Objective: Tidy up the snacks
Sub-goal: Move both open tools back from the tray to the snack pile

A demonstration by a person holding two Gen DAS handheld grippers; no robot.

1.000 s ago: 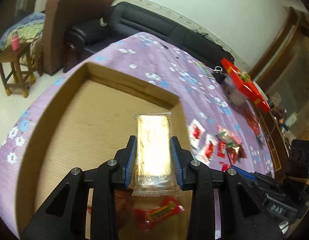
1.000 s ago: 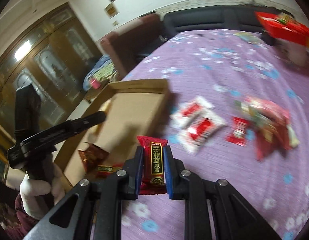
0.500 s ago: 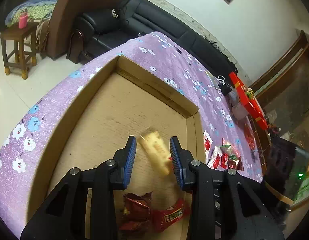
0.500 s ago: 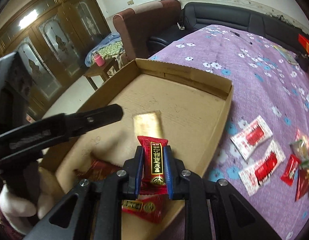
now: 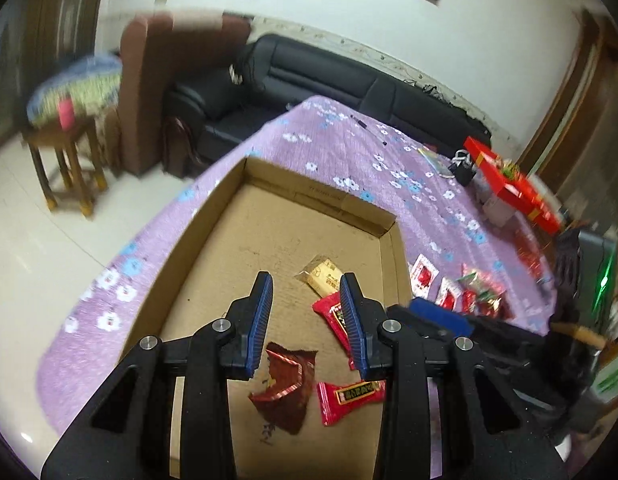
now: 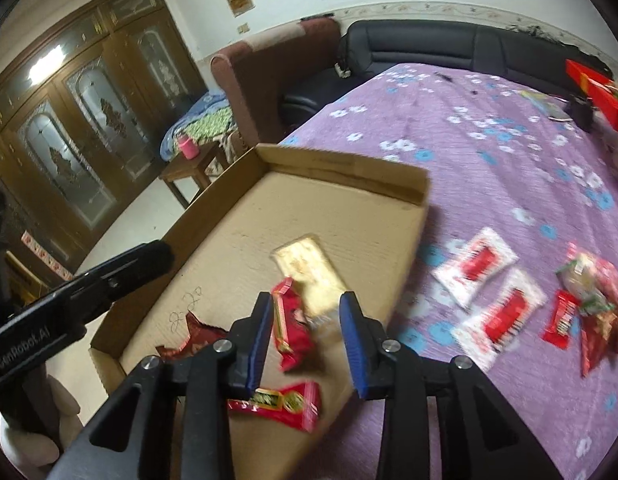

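A shallow cardboard box (image 5: 217, 216) (image 6: 341, 168) lies on the purple flowered cloth. In it lie a golden wafer pack (image 5: 323, 278) (image 6: 313, 276), a red candy bar (image 5: 335, 316) (image 6: 291, 328), a second red bar (image 5: 351, 396) (image 6: 285, 402) and a dark red wrapper (image 5: 287, 384) (image 6: 195, 334). My left gripper (image 5: 305, 320) is open and empty above the box. My right gripper (image 6: 307, 332) is open and empty over the box's near right corner. Loose snacks (image 6: 493, 292) (image 5: 469, 292) lie on the cloth to the right of the box.
A red gift box (image 5: 509, 184) (image 6: 597, 92) stands at the far right of the table. A black sofa (image 5: 329, 76), a brown armchair (image 6: 269, 80) and a wooden stool (image 5: 65, 160) stand beyond the table edge.
My left gripper opened and dropped the golden wafer pack into the box. My right gripper carried the red candy bar over the box, opened and dropped it there.
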